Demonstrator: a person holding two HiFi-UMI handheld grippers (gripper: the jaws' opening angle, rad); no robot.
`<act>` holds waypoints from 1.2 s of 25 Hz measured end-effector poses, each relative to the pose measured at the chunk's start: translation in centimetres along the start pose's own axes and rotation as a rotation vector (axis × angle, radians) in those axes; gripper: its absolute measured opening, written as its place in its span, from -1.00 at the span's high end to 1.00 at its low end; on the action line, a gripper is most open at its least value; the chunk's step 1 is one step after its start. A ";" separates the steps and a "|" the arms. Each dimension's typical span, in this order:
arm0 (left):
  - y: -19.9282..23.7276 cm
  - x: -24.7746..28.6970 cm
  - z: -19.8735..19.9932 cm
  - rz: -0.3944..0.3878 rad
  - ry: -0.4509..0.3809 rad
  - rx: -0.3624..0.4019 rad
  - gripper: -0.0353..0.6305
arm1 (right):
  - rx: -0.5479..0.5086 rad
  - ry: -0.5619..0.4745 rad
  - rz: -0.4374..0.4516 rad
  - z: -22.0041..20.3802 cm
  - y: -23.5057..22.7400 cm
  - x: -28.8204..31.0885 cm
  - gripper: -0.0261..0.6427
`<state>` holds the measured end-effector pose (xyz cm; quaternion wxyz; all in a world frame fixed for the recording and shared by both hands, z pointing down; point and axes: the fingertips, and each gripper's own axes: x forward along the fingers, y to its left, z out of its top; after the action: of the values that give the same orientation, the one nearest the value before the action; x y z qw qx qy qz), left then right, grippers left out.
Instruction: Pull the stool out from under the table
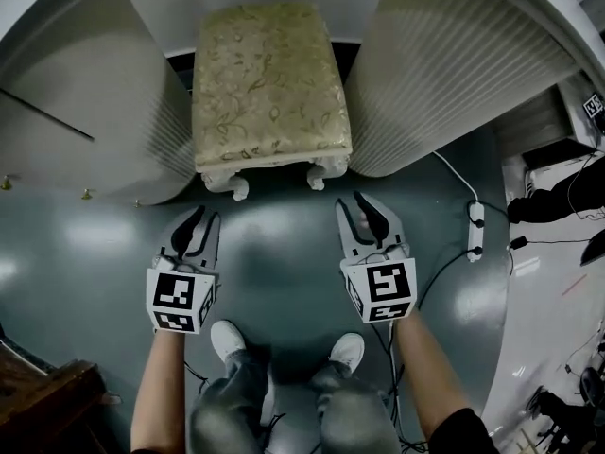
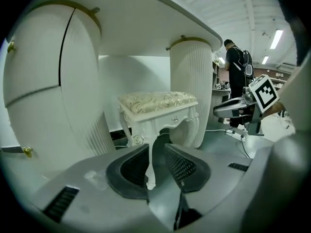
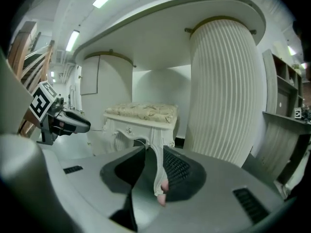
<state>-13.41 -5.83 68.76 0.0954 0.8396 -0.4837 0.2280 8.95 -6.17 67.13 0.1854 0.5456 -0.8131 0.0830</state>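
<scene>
In the lower left of the head view, your left gripper (image 1: 206,218) has its jaws narrowly apart, gripping nothing. The stool (image 1: 269,83) stands at upper centre, partly under the table (image 1: 161,3), just beyond both grippers' tips. At lower right, your right gripper (image 1: 350,201) has wider-set jaws, also empty.

Left tool (image 1: 204,218) and right tool (image 1: 351,201) hover just short of the stool (image 1: 271,83)
</scene>
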 end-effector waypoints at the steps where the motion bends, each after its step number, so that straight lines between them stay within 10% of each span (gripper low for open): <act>1: 0.0 0.5 -0.2 -0.014 0.003 0.004 0.57 | -0.002 -0.003 0.002 -0.1 -0.2 0.5 0.36; 10: 2.2 4.9 -0.6 -0.060 -0.017 0.023 0.09 | -0.018 -0.008 0.068 -1.3 -0.9 5.1 -0.03; 30: 3.2 10.4 -1.5 -0.150 0.020 0.115 0.04 | -0.122 0.049 0.145 -3.1 -2.2 11.1 -0.07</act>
<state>-12.15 -14.91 74.78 0.0685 0.8752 -0.4047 0.2559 7.90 -15.51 74.14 0.2316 0.4708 -0.8492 0.0600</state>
